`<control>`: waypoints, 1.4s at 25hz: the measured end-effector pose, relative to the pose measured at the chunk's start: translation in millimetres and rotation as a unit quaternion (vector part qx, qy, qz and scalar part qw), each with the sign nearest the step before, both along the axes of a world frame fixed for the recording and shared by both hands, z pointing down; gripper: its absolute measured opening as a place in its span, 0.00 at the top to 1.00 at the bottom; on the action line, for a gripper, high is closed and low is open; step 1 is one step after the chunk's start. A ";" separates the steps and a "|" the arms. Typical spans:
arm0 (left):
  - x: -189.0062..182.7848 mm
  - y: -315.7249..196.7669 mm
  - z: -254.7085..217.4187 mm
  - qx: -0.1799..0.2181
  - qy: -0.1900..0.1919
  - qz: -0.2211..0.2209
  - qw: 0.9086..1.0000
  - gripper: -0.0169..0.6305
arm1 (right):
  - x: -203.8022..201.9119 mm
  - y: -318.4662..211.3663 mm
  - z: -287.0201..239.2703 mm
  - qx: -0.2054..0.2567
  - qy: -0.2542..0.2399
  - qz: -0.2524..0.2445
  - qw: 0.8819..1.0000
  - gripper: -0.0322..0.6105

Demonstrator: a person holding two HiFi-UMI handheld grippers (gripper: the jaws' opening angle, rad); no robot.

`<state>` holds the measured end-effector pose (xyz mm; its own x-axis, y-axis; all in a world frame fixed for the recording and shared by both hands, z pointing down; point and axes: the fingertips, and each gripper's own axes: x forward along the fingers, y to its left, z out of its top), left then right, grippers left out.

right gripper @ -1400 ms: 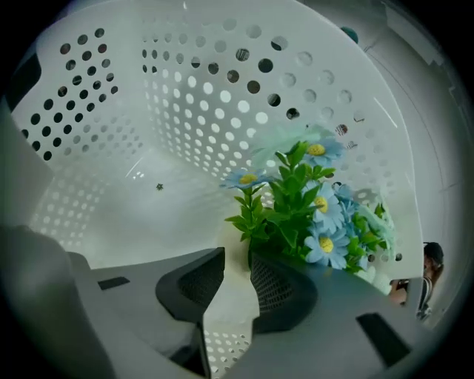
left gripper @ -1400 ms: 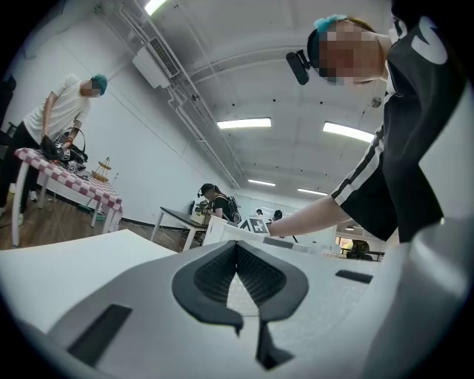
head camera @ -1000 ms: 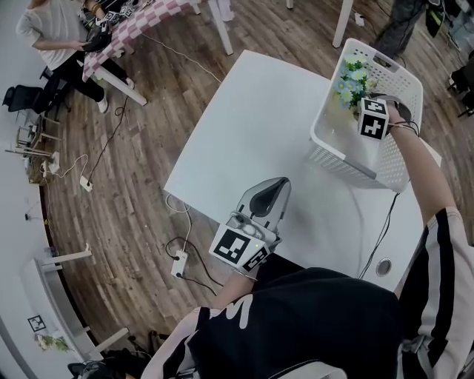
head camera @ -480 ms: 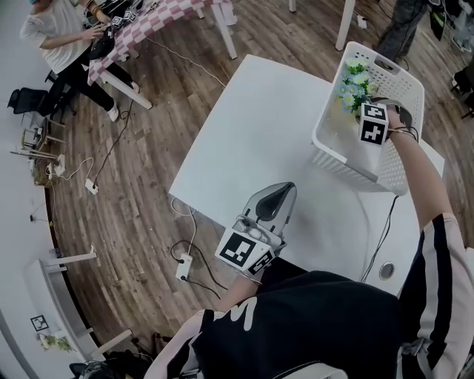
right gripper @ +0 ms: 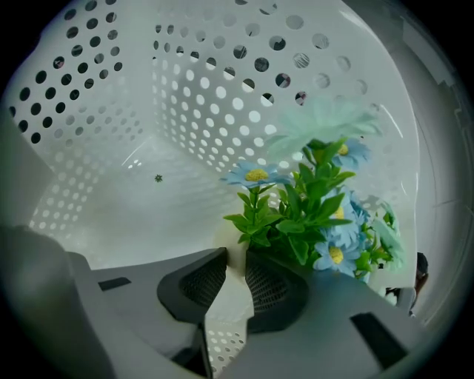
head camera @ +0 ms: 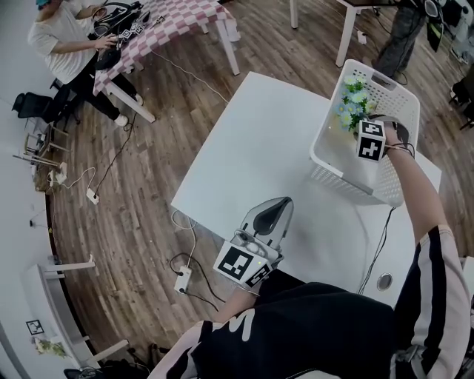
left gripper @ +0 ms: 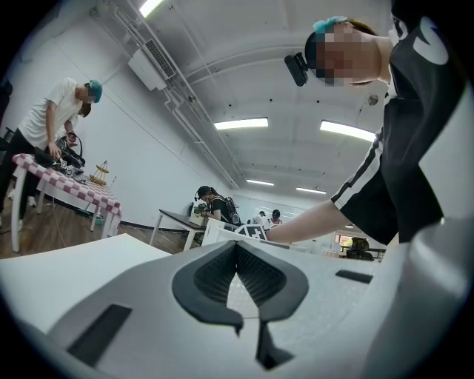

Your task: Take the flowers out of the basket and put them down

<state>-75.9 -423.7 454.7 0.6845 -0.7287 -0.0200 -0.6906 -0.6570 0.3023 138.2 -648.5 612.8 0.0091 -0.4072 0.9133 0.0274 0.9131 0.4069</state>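
Note:
A bunch of blue and white flowers (head camera: 354, 100) with green leaves stands in the far part of the white perforated basket (head camera: 337, 176) at the right end of the white table (head camera: 259, 133). My right gripper (head camera: 364, 126) reaches down into the basket beside them. In the right gripper view the flowers (right gripper: 315, 203) rise just right of the jaws. The right gripper (right gripper: 235, 259) is closed to a narrow gap, with the bunch's pale base between the pads. My left gripper (head camera: 275, 201) hovers over the table's near edge. It (left gripper: 237, 248) is shut and holds nothing.
The basket's perforated walls (right gripper: 200, 89) enclose the right gripper closely. A black cable (head camera: 378, 244) and a round grommet (head camera: 384, 281) lie on the table near my right arm. On the wooden floor stand a checkered table (head camera: 155, 18) with a person, and a power strip (head camera: 181, 281).
The head view has shifted a little. Both grippers keep their places, the right one at the flowers inside the basket.

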 end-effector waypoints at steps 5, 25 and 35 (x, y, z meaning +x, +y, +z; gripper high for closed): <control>0.1 2.4 -3.2 0.006 0.002 0.000 1.000 0.97 | -4.3 4.2 -10.5 -0.011 -0.018 0.006 1.000 0.81; 15.6 12.8 -20.0 0.036 0.009 0.033 0.999 0.97 | -19.0 45.4 -51.7 -0.004 -0.021 -0.025 0.999 0.81; 27.5 15.6 -20.0 0.040 0.012 0.073 0.996 0.97 | -25.8 61.9 -74.7 0.007 -0.031 -0.030 0.999 0.81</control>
